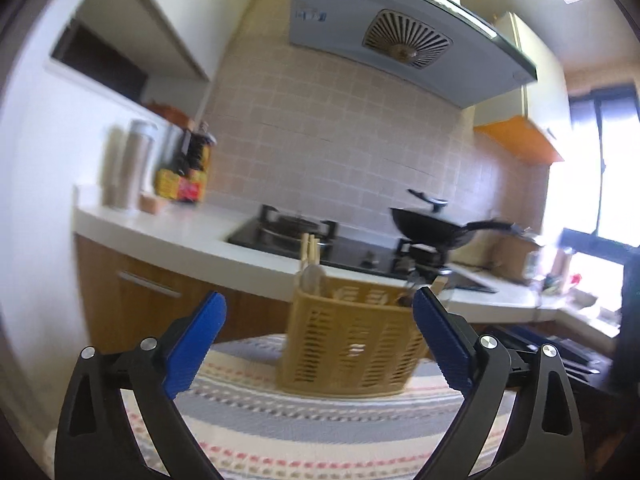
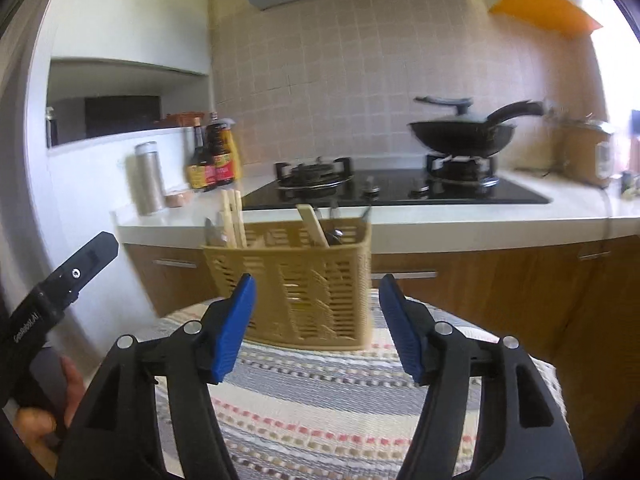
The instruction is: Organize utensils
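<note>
The left gripper (image 1: 320, 316) stood with its blue pads (image 1: 192, 344) spread wide apart, nothing between them, low in the left wrist frame. Beyond the pads, just right of frame centre, sat the tan slotted utensil basket (image 1: 352, 344) on a striped cloth (image 1: 304, 424) that covered the desk. Wooden chopsticks (image 1: 310, 248) poked upright from the basket's left compartment, with a pale spoon (image 1: 312, 278) just beside them; darker handles at the right end were too blurred to name.

Over in the right wrist view, the right gripper (image 2: 316, 312) also had its jaws apart, empty, framing the lower part of the same basket (image 2: 296, 280) at mid-frame. A wooden spatula (image 2: 314, 222) leaned in the middle of the basket. At the lower left edge a hand (image 2: 60, 396) gripped the black body of the other gripper.

Behind it all ran the white kitchen counter (image 2: 440, 224) with a black gas hob (image 2: 400, 192); a black wok (image 2: 460, 136) rested on the right burner in the upper right. Sauce bottles (image 2: 212, 160) and a metal flask (image 2: 150, 178) stood at the left.
</note>
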`<state>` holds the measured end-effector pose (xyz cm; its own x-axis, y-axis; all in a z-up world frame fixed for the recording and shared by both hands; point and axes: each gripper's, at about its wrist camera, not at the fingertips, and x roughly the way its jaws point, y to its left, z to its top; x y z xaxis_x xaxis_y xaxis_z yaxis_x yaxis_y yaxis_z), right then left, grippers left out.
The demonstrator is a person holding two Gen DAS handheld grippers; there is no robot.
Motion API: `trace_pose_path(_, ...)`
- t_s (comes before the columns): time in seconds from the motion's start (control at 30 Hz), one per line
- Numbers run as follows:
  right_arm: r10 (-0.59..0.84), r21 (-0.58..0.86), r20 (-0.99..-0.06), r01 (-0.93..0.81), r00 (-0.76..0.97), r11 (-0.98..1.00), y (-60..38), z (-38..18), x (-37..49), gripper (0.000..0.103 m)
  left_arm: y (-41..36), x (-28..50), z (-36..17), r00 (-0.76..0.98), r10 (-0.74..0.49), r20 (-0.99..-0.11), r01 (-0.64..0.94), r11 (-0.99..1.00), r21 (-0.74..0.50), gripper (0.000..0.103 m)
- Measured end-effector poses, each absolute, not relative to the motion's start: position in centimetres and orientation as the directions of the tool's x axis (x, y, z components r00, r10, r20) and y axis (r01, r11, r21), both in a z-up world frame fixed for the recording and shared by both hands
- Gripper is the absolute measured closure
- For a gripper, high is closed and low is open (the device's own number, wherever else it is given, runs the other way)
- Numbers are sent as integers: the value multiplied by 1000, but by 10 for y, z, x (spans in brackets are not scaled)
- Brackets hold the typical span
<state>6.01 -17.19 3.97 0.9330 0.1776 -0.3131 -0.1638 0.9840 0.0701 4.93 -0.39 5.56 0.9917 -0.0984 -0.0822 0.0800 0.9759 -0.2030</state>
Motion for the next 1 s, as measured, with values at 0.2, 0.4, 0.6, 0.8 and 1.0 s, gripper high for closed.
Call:
trace_pose_path(0.2,-38,-9,-234,37,972,999,-180,14,47,24,-14,47,39,997,-14,-73,4,991,-132,9)
trace_pose_path(0.4,-34,11,-218,37,975,999,-186,13,47,8,-14,58,30,990,9,-139,-25,993,-113,9)
trace_pose_path(0.6,-26,13,-231,30,973,999,-189,16,47,8,-19,60,25,986,57,-157,-67,996,-57,8)
trace_pose_path(0.8,-18,12,-229,21,973,1000,-188,16,43,8,-22,63,21,982,70,-174,-76,997,-23,8)
trace_pose_path(1.0,-18,2,-231,19,973,1000,-186,16,42,8,-28,60,21,984,71,-165,-70,997,13,8)
